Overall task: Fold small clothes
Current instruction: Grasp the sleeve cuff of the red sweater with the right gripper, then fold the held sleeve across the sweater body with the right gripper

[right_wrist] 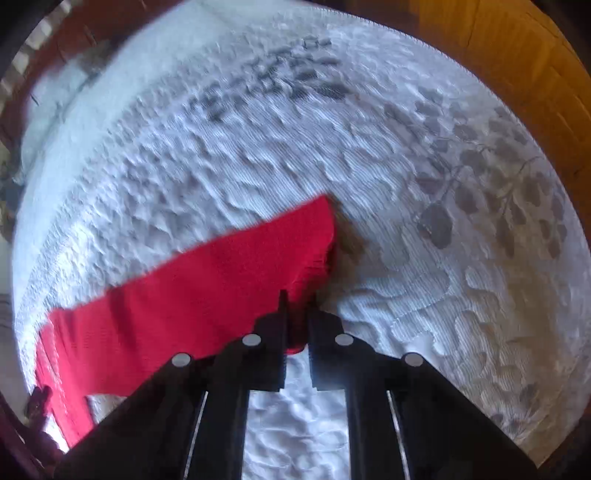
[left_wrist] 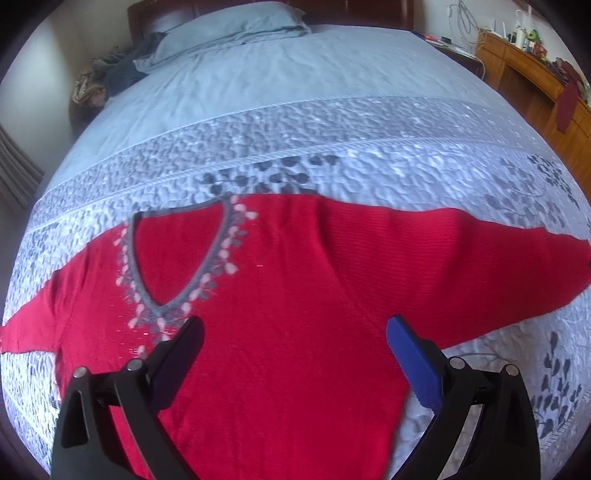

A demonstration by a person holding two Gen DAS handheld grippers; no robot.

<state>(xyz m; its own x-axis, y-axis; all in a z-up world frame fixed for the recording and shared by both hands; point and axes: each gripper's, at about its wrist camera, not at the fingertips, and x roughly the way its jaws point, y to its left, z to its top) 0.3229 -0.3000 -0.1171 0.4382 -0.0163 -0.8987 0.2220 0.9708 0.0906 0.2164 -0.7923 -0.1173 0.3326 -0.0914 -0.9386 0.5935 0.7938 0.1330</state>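
1. The sweater [left_wrist: 295, 295] lies face up and spread flat on the bedspread [left_wrist: 332, 133], neckline [left_wrist: 177, 254] toward the pillow [left_wrist: 236, 22], sleeves out to either side.
2. The step in hand, as I read it, is folding a sleeve [right_wrist: 207, 280] in across the body. I have that sleeve pinched at its cuff end.
3. To do it well I would lift only enough to clear the knit, carry the cuff across toward the neckline, and keep the fabric from twisting so the fold line runs straight down from the shoulder.
4. I would lay the sleeve down flat before letting go, or the cuff will curl under.
5. Right gripper [right_wrist: 297, 314]: jaws closed tight on the sleeve near the cuff, red knit bunched between the pads.
6. Left gripper [left_wrist: 295, 343]: jaws spread wide over the sweater's chest, holding nothing. Whether the tips touch the knit I cannot tell.
7. I would use the left to pin the body while the right carries.
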